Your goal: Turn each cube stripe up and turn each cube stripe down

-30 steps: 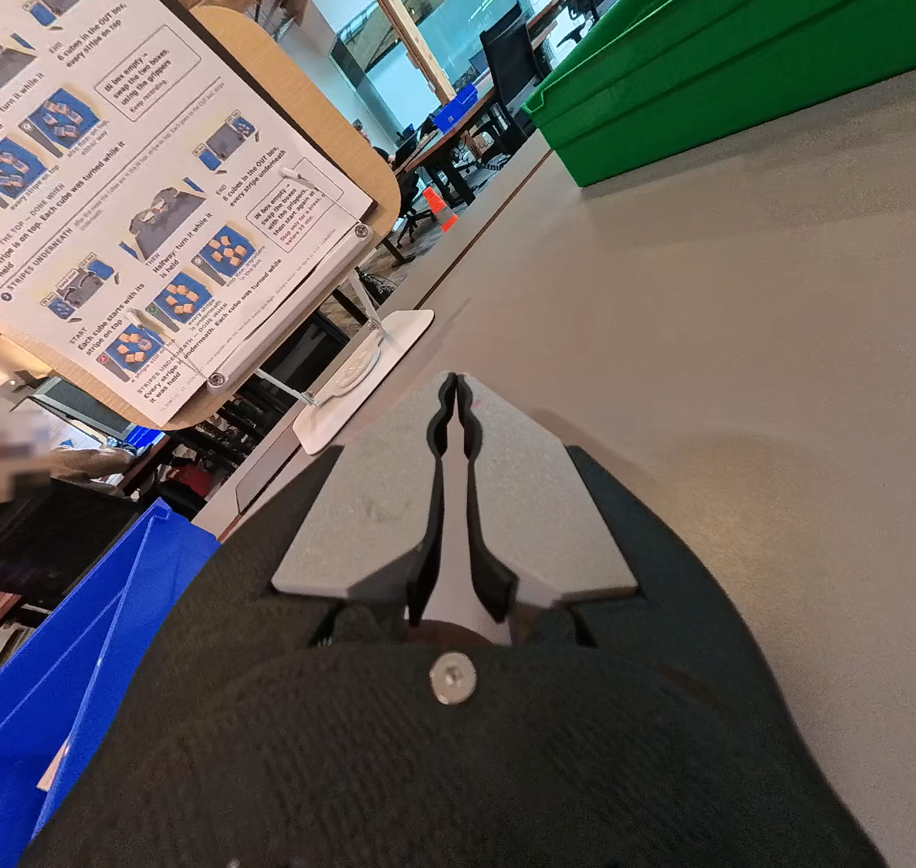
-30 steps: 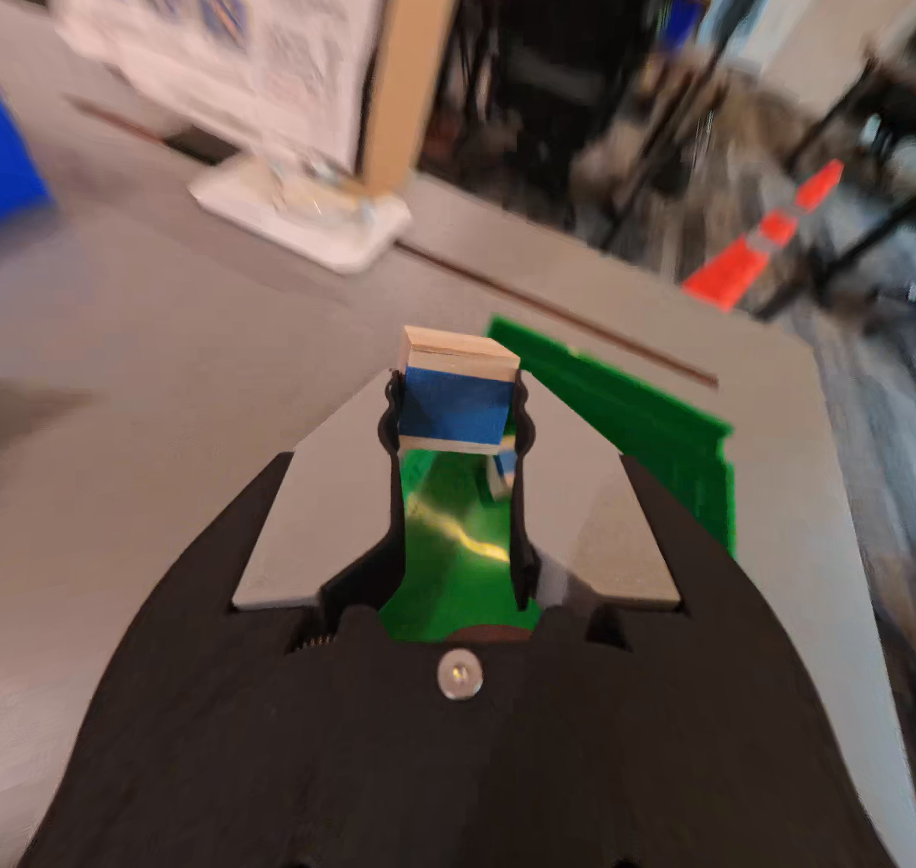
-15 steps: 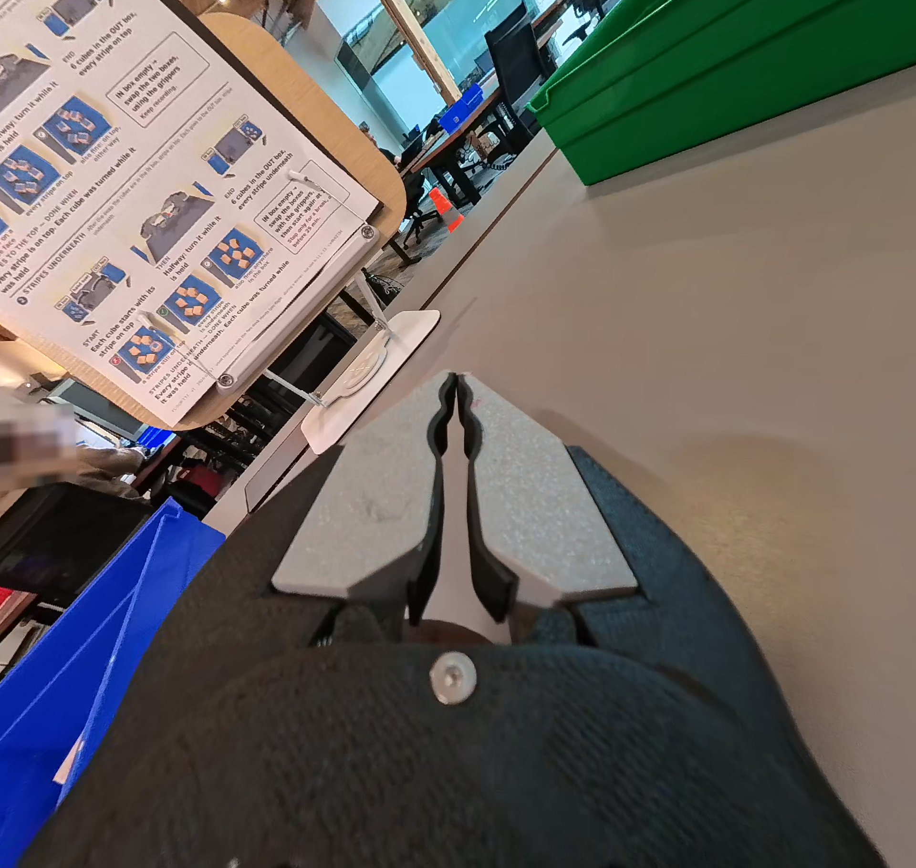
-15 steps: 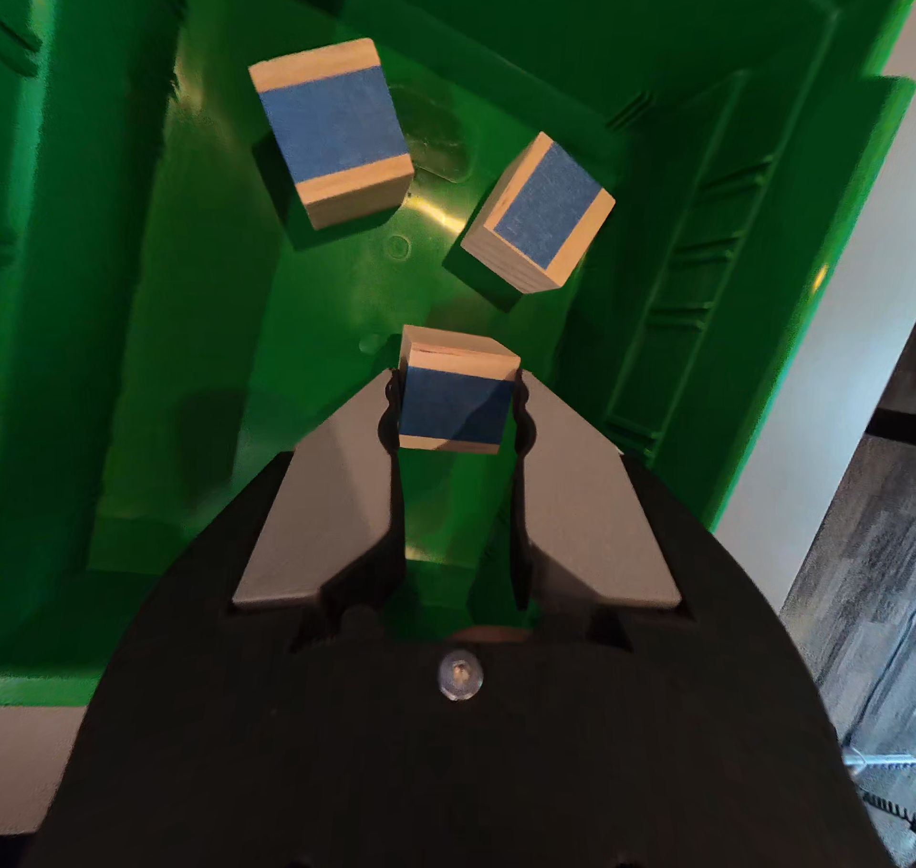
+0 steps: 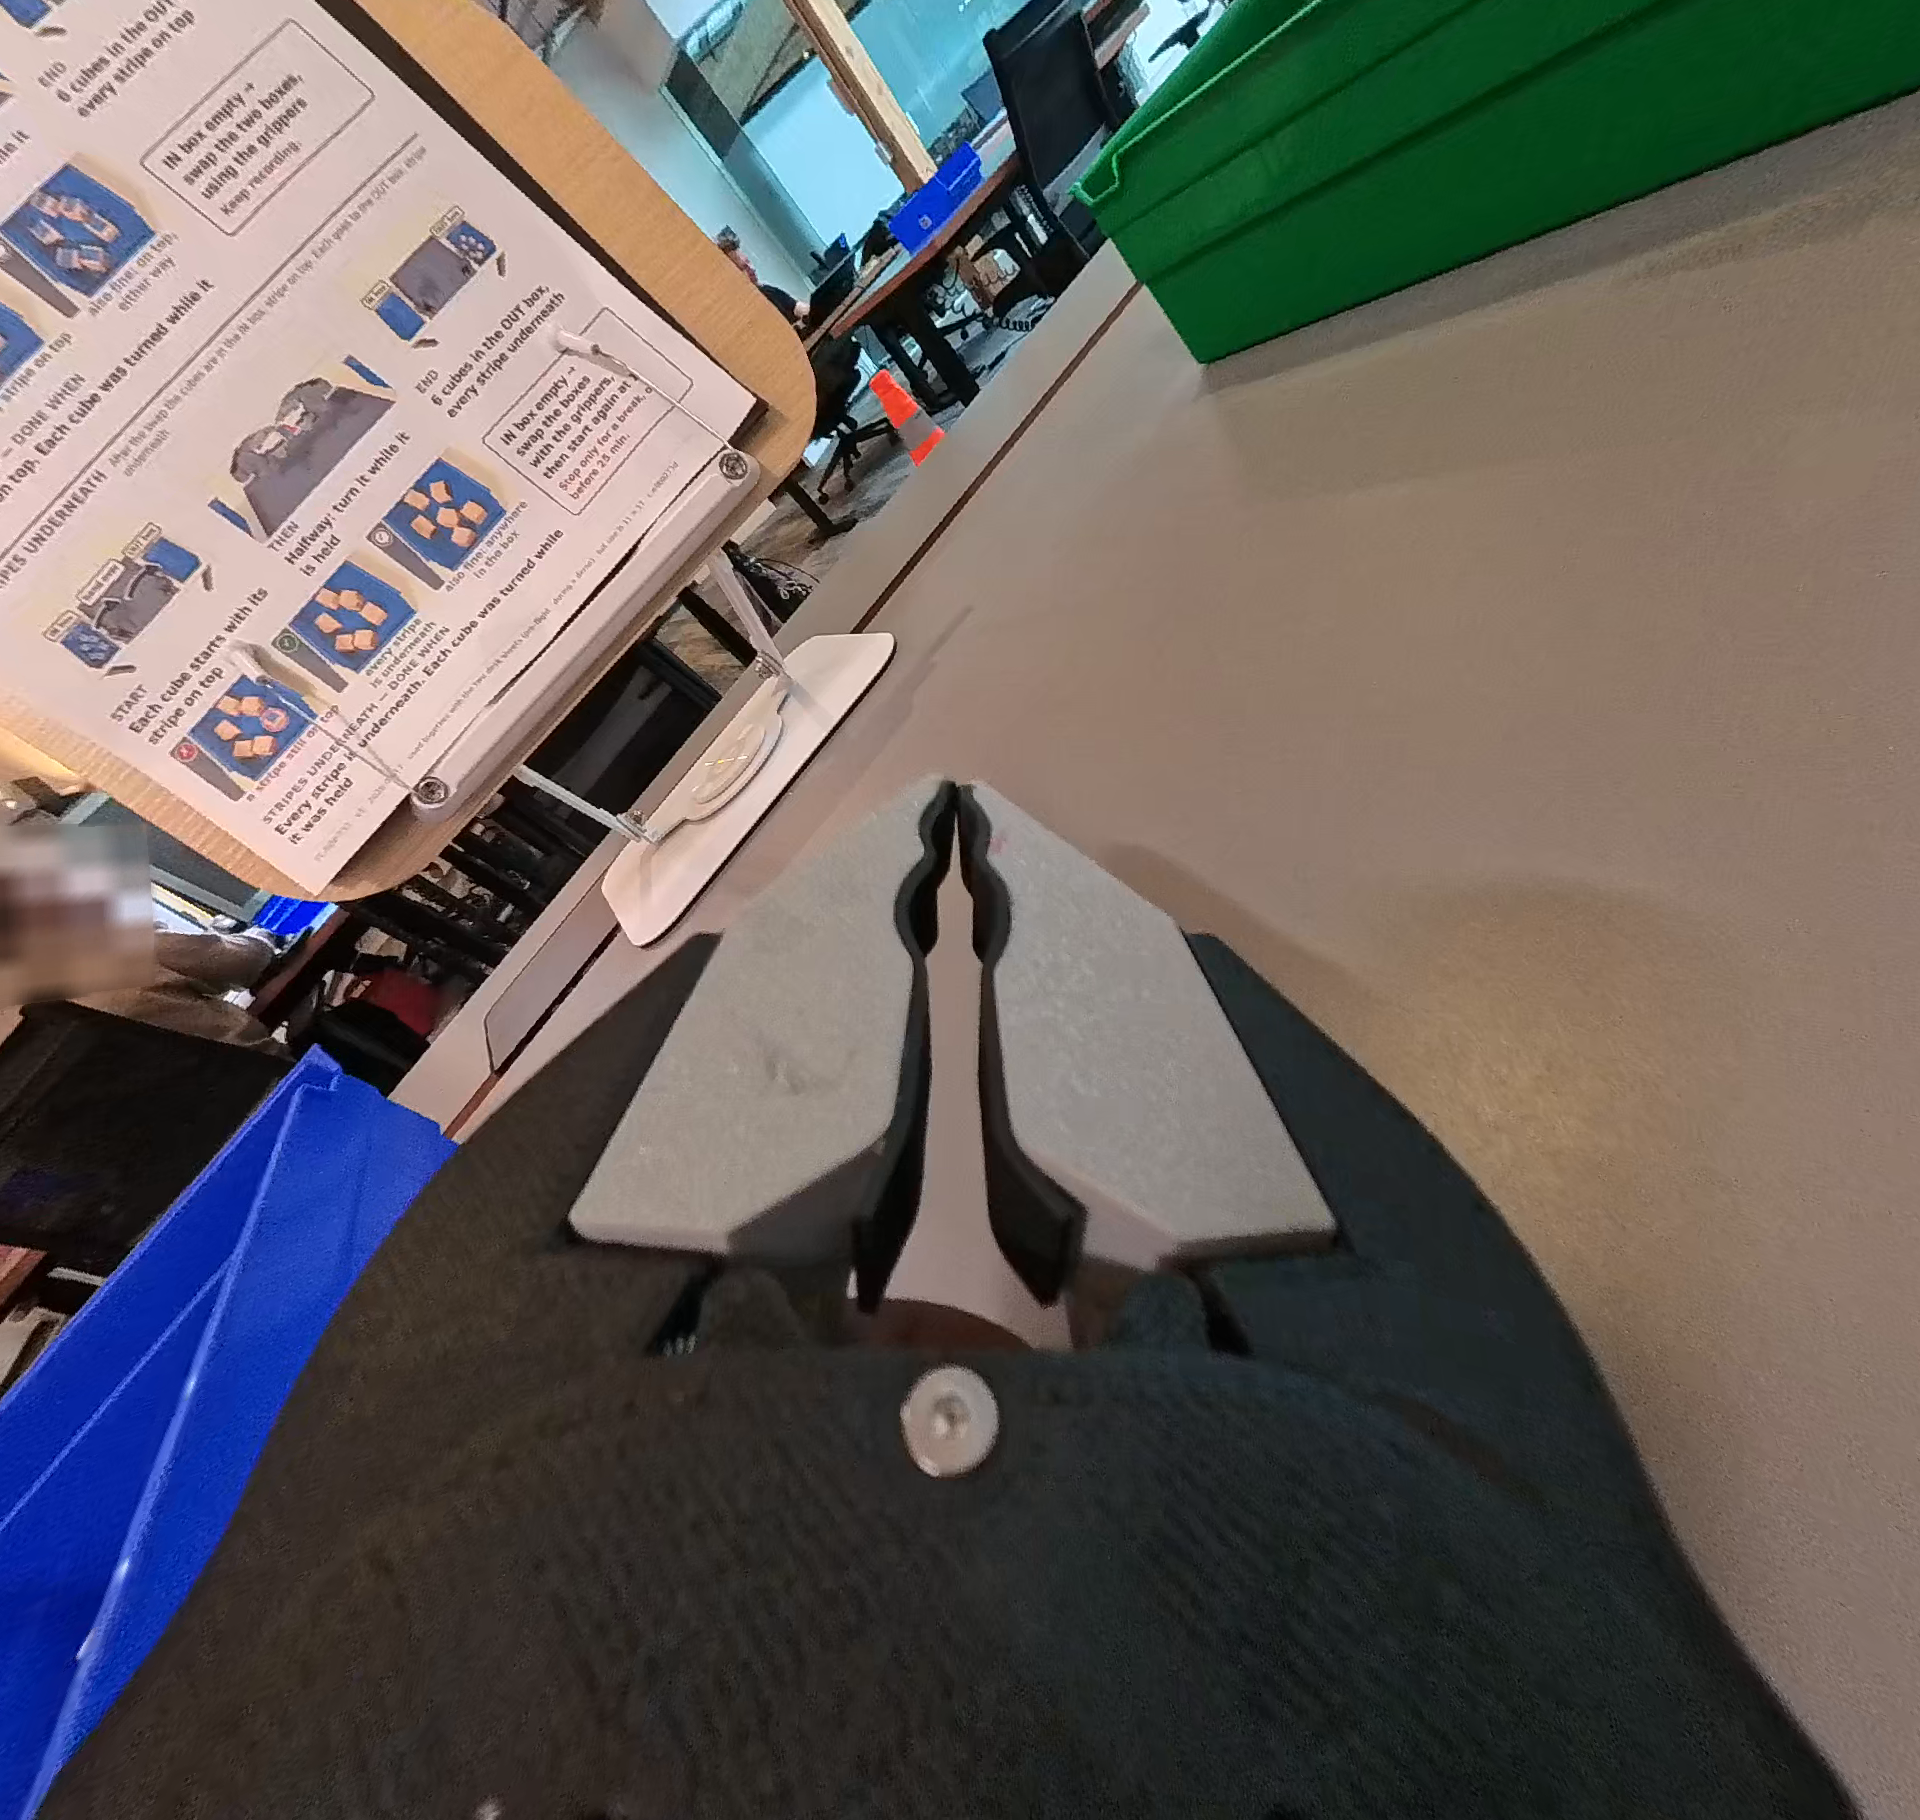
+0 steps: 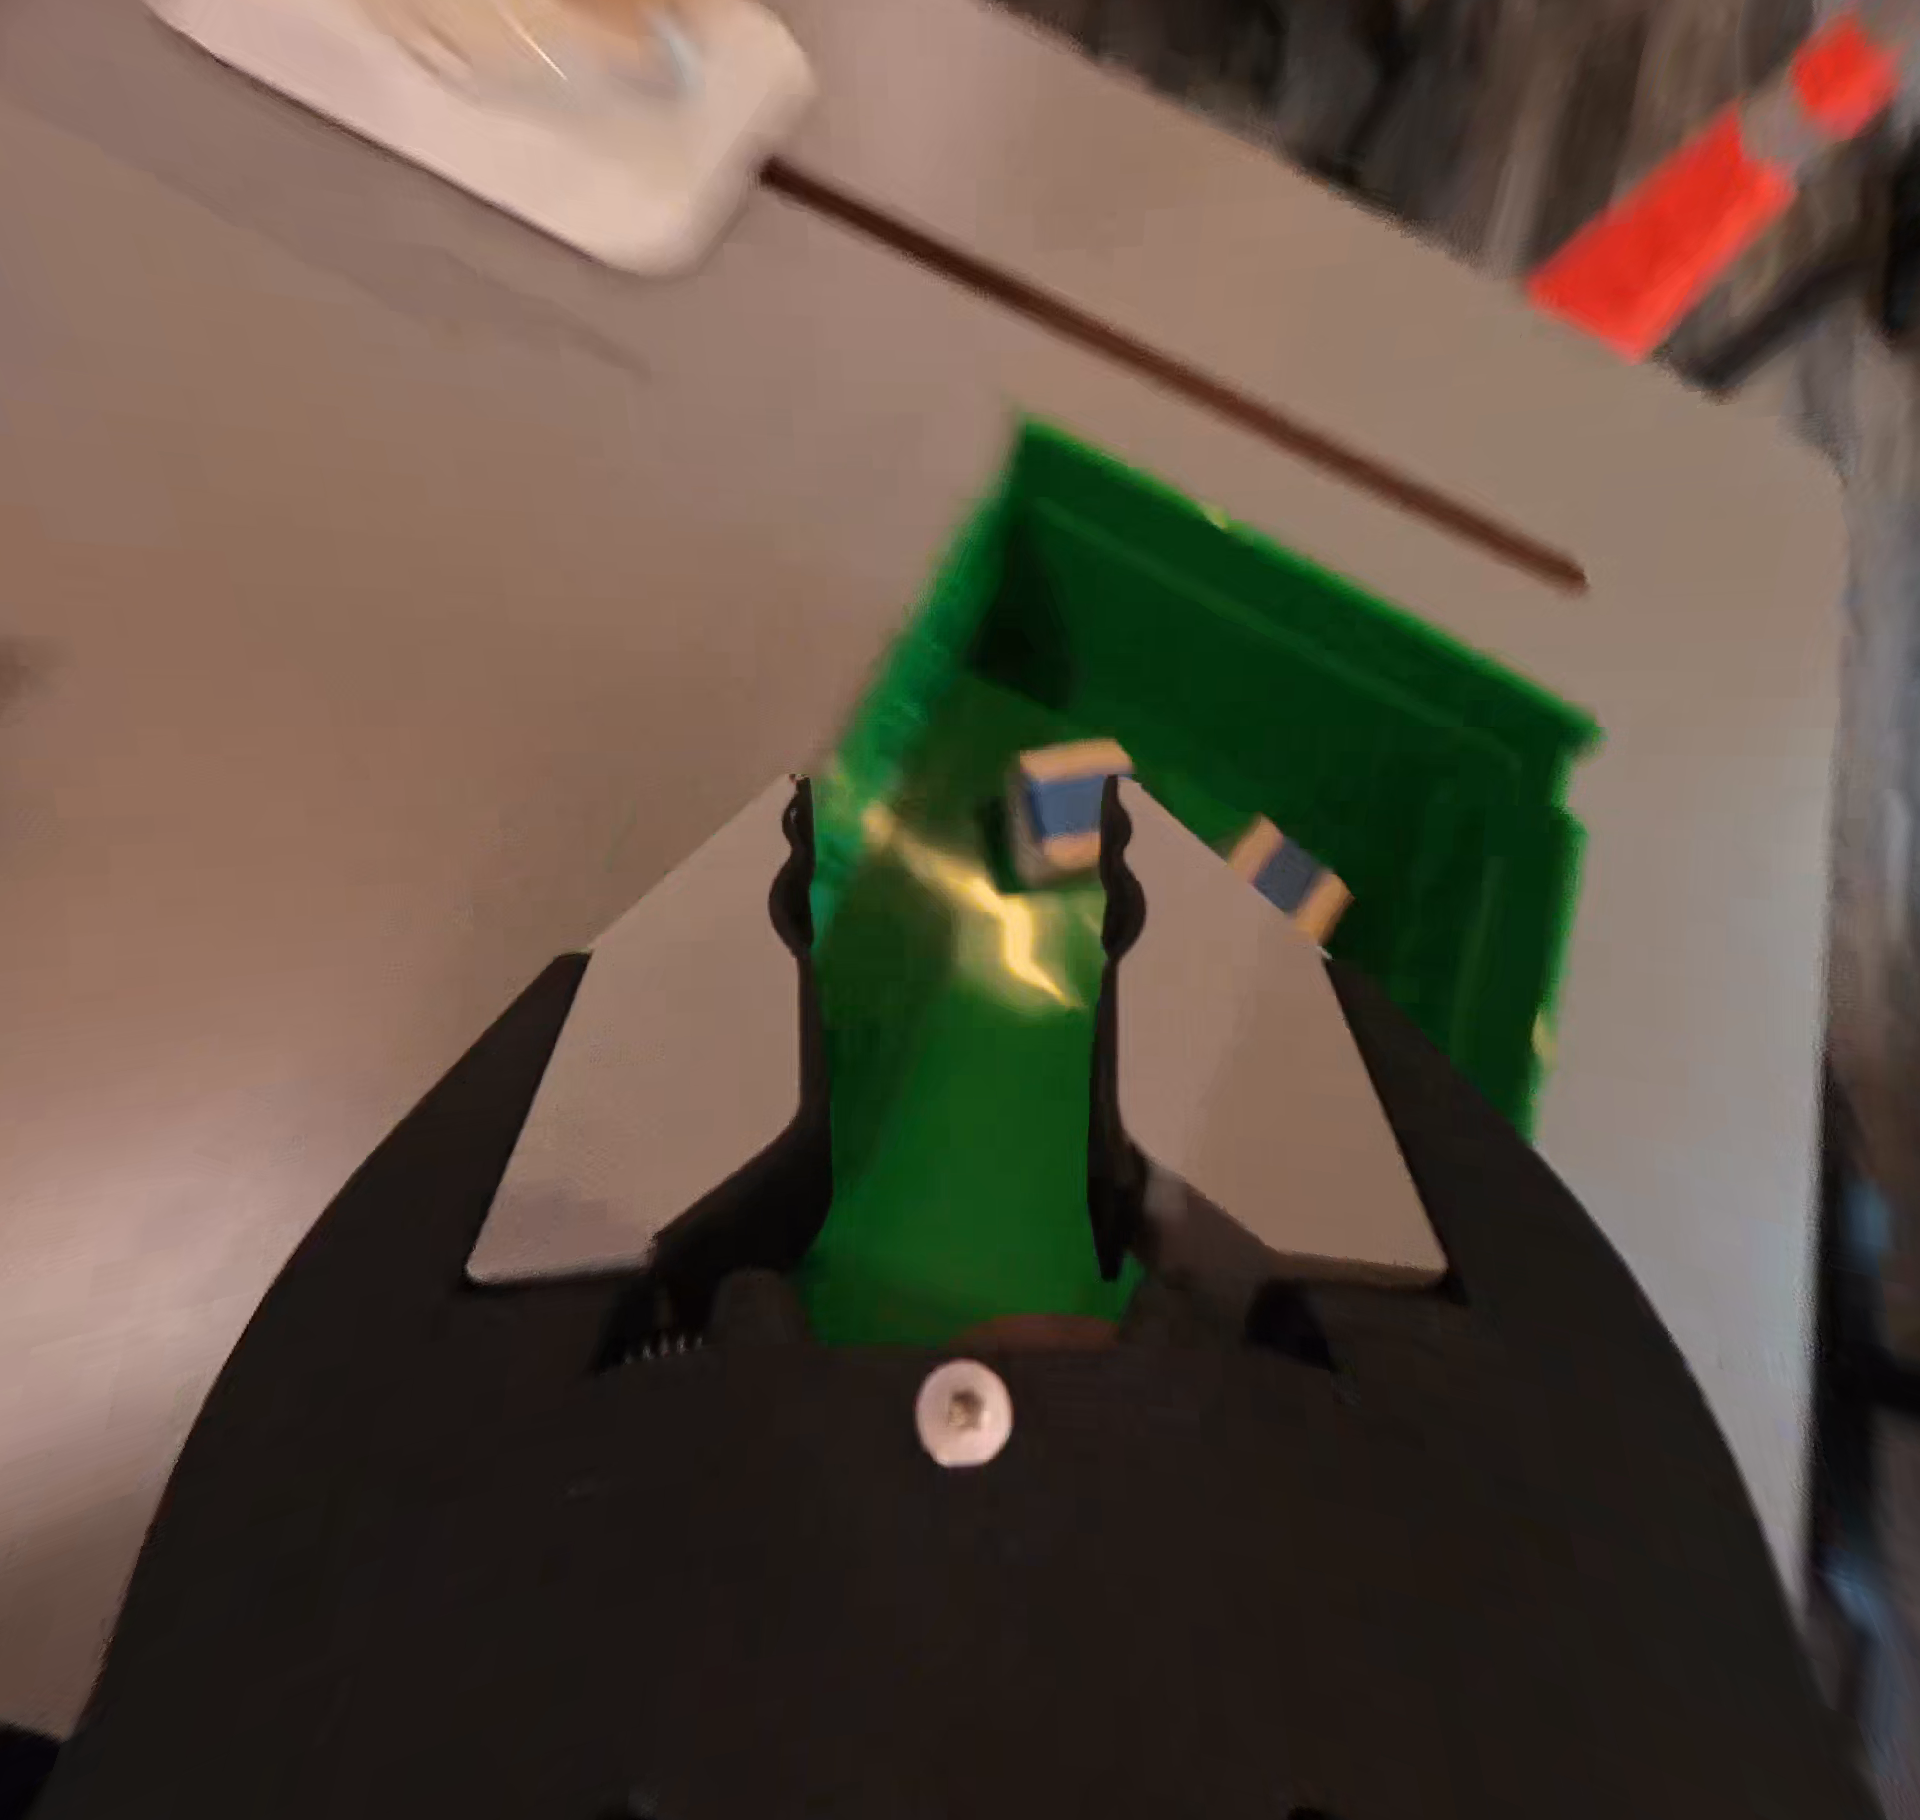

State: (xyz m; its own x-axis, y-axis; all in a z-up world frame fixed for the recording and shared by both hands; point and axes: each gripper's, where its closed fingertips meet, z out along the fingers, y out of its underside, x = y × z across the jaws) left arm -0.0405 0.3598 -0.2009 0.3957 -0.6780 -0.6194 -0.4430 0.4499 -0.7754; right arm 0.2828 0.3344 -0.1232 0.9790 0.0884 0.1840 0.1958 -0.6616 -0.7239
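Note:
In the blurred right wrist view my right gripper [image 6: 954, 794] is open and empty above the green bin [image 6: 1351, 669]. Two wooden cubes with blue stripes lie on the bin's floor: one [image 6: 1060, 820] just beyond my fingertips, another [image 6: 1288, 877] to its right, partly hidden by my right finger. Both show their stripe. In the left wrist view my left gripper [image 5: 954, 799] is shut and empty, low over the grey table [image 5: 1455, 679]. The green bin [image 5: 1507, 139] shows at the far right there.
An instruction sheet on a wooden board [image 5: 312, 368] stands on a white base [image 5: 748, 783] at the table's far edge; the base also shows in the right wrist view [image 6: 499, 77]. A blue bin [image 5: 156, 1407] sits at the left. An orange cone [image 6: 1714, 201] stands on the floor beyond.
My right gripper has let go of the striped cube into the green bin, opened, and pulled up and back. The left gripper has barely moved.

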